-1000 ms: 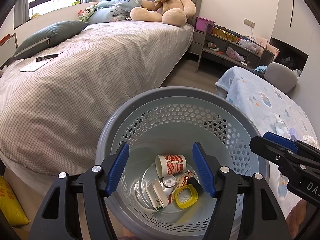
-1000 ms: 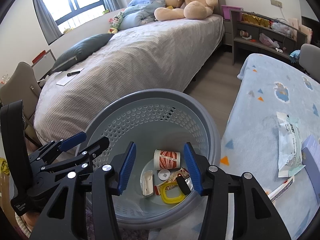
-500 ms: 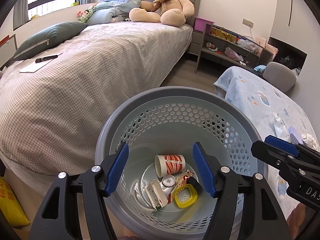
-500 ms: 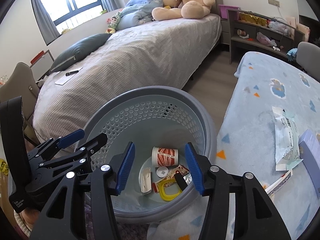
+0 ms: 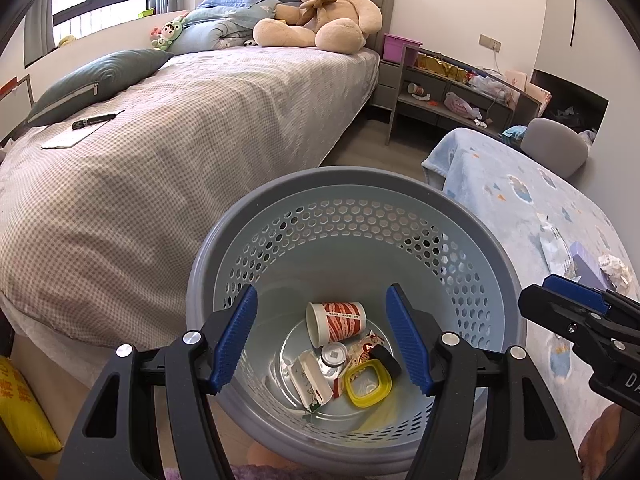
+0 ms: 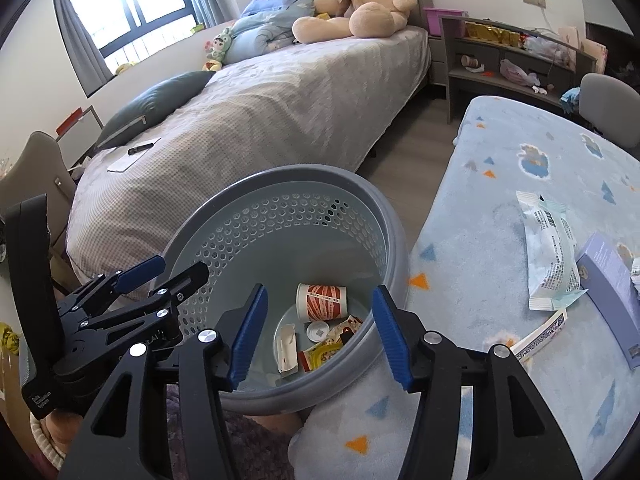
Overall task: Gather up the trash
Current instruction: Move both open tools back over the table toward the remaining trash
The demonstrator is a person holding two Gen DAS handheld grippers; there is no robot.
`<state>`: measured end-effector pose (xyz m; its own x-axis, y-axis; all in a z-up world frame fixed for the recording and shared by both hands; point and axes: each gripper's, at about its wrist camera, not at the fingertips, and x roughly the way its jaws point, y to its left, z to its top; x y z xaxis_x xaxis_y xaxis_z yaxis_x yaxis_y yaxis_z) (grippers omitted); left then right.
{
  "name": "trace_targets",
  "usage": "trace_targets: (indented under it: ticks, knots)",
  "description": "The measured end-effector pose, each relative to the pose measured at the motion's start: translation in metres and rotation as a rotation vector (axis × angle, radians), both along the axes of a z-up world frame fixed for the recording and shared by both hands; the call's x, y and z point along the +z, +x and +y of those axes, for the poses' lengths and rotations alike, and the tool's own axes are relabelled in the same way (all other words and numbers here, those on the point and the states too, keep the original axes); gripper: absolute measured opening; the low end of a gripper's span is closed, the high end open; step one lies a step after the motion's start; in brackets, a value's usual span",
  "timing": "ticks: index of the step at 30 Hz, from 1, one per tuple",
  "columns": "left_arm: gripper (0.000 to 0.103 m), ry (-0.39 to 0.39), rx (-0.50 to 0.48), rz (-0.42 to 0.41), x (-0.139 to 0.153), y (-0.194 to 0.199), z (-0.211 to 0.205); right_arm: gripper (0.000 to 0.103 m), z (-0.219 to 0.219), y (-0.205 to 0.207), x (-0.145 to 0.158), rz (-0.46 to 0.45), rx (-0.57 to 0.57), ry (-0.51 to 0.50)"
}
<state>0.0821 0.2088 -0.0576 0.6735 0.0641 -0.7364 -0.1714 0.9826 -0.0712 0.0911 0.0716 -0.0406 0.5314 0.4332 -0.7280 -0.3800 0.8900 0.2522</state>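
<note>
A grey perforated trash basket [image 5: 400,184] stands between the bed and a blue-covered table; it also shows in the right wrist view [image 6: 304,176]. Inside lie a red-and-white paper cup [image 5: 338,320], a yellow lid [image 5: 368,382], and wrappers. My left gripper [image 5: 322,338] is open and empty above the basket. My right gripper [image 6: 318,330] is open and empty over the basket's right rim. On the table lie a white-blue wrapper [image 6: 550,256], a purple box [image 6: 612,284], a printed card [image 6: 540,338] and a crumpled paper [image 5: 616,270].
A bed with a grey checked cover [image 5: 180,128] fills the left, with a teddy bear [image 5: 324,8], a dark pillow [image 5: 96,80] and a pen on paper [image 5: 92,120]. A grey shelf unit [image 5: 452,88] stands at the back. A grey chair [image 5: 558,152] is behind the table.
Both grippers stay open over the basket. The right gripper has shifted a little to the right, toward the table; the basket now sits further left in its view.
</note>
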Motion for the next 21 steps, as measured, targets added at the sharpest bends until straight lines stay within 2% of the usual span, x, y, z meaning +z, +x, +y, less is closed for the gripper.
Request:
trace_targets:
  ticks: [21]
  knots:
    - [0.064, -0.013, -0.043, 0.033, -0.003, -0.032, -0.033, 0.055, -0.042, -0.038, 0.0, 0.016, -0.068, 0.001]
